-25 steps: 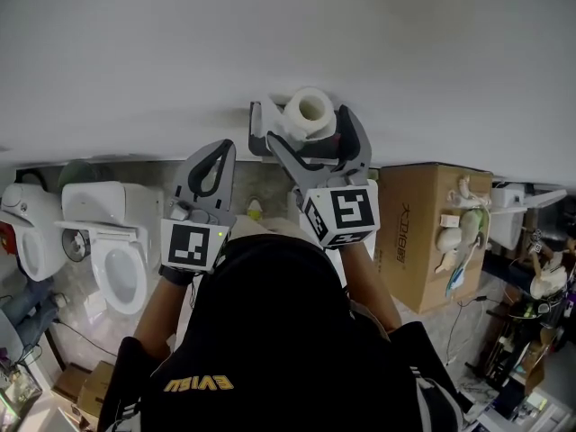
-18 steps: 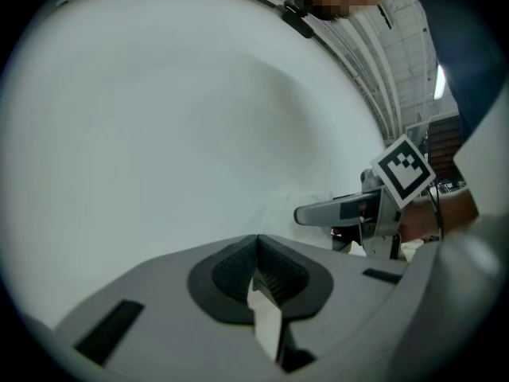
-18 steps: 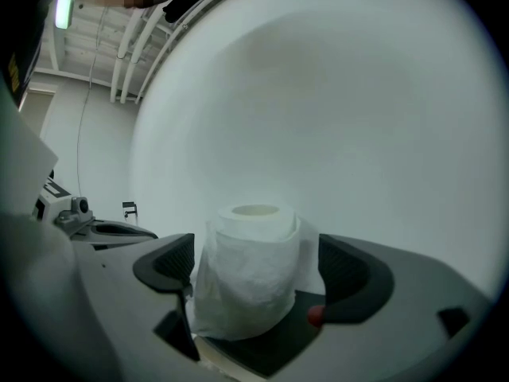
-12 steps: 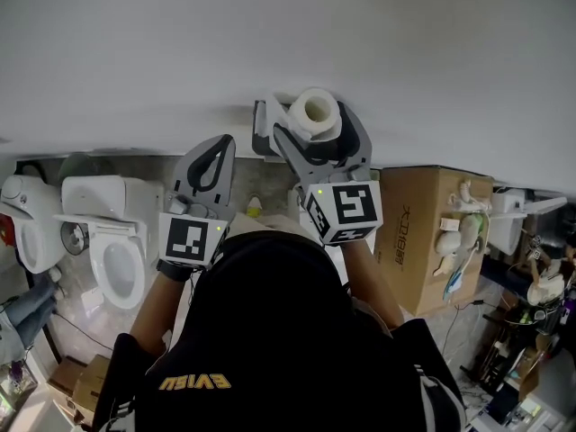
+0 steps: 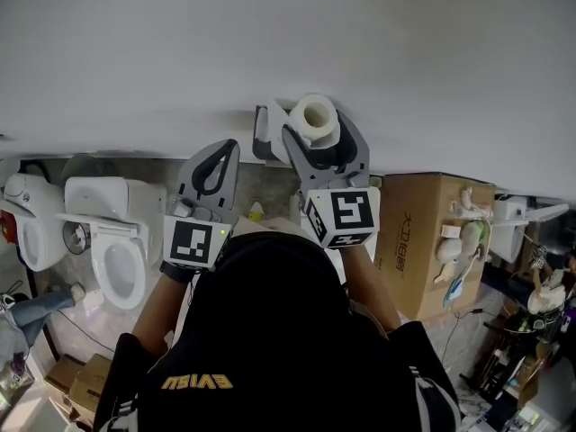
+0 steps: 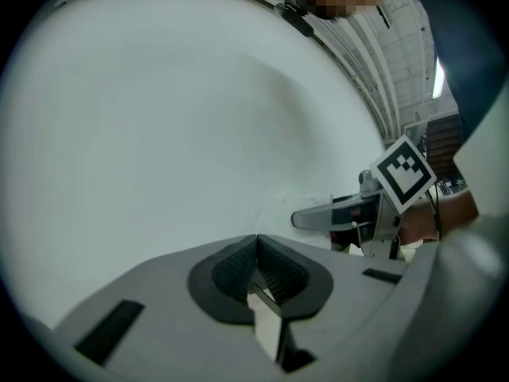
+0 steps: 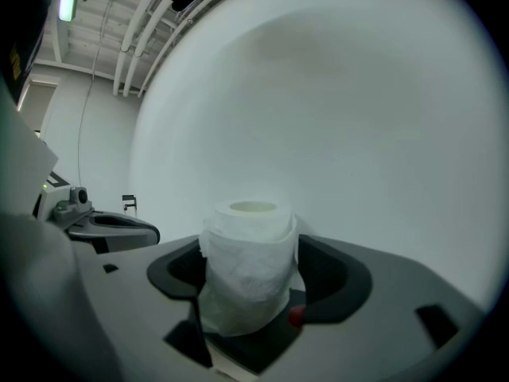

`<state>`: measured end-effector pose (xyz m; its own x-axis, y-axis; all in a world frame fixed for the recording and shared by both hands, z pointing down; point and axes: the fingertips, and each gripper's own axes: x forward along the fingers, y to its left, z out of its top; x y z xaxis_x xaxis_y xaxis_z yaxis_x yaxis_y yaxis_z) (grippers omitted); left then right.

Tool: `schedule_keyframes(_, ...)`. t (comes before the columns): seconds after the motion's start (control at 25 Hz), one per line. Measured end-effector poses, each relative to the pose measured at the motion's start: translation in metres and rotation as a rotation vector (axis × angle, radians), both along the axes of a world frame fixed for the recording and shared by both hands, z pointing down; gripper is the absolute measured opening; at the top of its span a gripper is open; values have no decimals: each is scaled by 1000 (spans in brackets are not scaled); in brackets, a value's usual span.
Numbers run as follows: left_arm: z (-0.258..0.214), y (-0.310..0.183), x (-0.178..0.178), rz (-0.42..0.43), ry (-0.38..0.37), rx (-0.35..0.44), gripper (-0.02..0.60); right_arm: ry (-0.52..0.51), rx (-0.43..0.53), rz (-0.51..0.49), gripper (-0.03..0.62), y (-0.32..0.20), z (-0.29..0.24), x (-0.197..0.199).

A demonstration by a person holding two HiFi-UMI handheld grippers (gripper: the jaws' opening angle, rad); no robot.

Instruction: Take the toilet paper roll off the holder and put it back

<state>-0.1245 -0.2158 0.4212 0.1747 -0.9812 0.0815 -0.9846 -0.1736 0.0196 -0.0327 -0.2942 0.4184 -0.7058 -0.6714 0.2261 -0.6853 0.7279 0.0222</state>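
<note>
At the wall (image 5: 270, 43), right claw (image 5: 316, 126), jaws just closing, pinches the roll (image 5: 314, 113).

We are wearing a black top (image 5: 297, 367) with yellow lettering (image 5: 198, 383) across the back. Our left grey plastic gripper (image 5: 230, 148) and right grey plastic gripper (image 5: 317, 124) are each showing black ribbed pads (image 6: 280, 275) and a white cube with black square markers (image 5: 192, 243), a green light (image 5: 219, 233) glowing beside it.

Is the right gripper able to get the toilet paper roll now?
Probably yes: the right gripper has just been closing its jaws around the toilet paper roll, and nothing else blocks it.
</note>
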Motion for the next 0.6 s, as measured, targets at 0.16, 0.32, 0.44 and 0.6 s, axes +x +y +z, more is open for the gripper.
schedule_keyframes(0.16,-3,5,-2,-8,-10,5,11,24,19,9,306,1,1,3)
schedule_keyframes(0.32,0,12,-10,-31,-19,-16,11,28,27,8,281,2,1,2)
schedule_keyframes(0.44,-7,14,-11,-40,-23,3,11,32,35,5,272,2,1,2)
schedule_keyframes(0.6,0,20,-17,-74,-3,-23,11,35,40,1,268,3,2,1)
